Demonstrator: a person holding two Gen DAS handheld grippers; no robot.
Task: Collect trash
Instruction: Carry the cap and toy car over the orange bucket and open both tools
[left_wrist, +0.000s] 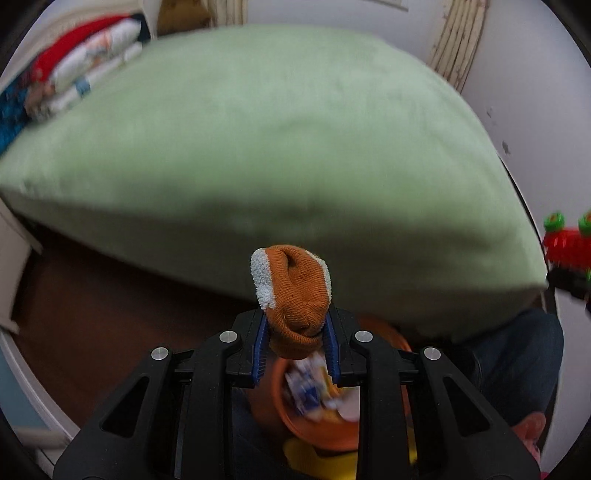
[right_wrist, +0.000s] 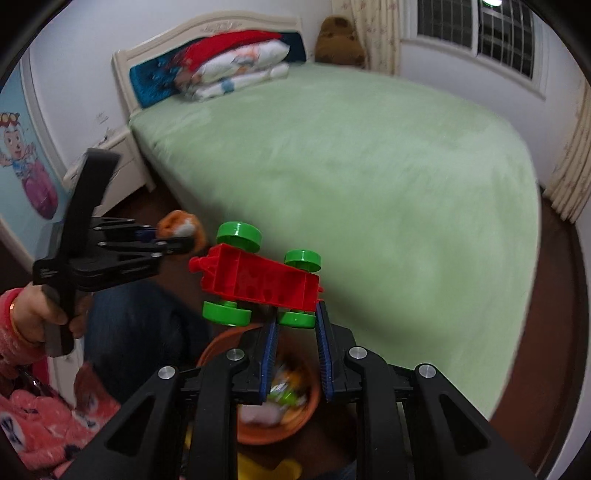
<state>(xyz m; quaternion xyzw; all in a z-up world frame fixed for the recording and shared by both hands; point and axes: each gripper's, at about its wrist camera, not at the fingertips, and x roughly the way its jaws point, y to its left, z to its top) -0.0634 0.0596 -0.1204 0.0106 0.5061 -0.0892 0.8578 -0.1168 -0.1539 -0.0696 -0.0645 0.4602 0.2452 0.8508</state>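
The left gripper (left_wrist: 295, 332) pinches a rolled sock (left_wrist: 293, 299) between its ribbed blue pads (left_wrist: 260, 350). The sock is orange ribbed knit with fuzzy white terry patches, bunched into a soft lump that sticks up past the fingertips. Directly below this gripper sits a round orange bowl (left_wrist: 280, 410) of smooth plastic, holding blurred scraps.

The right gripper (right_wrist: 295, 317) clamps a toy car (right_wrist: 258, 280) by its lower edge. The car is a hard, glossy red plastic block, hollow and boxy, with four thick green disc wheels, tilted with its underside facing the camera. The same bowl (right_wrist: 310, 406) lies under these fingers too.

Ahead of both tools spreads a bed (right_wrist: 351, 166) covered in plush pale green fabric, with folded bedding (right_wrist: 236, 70) stacked at its far headboard.
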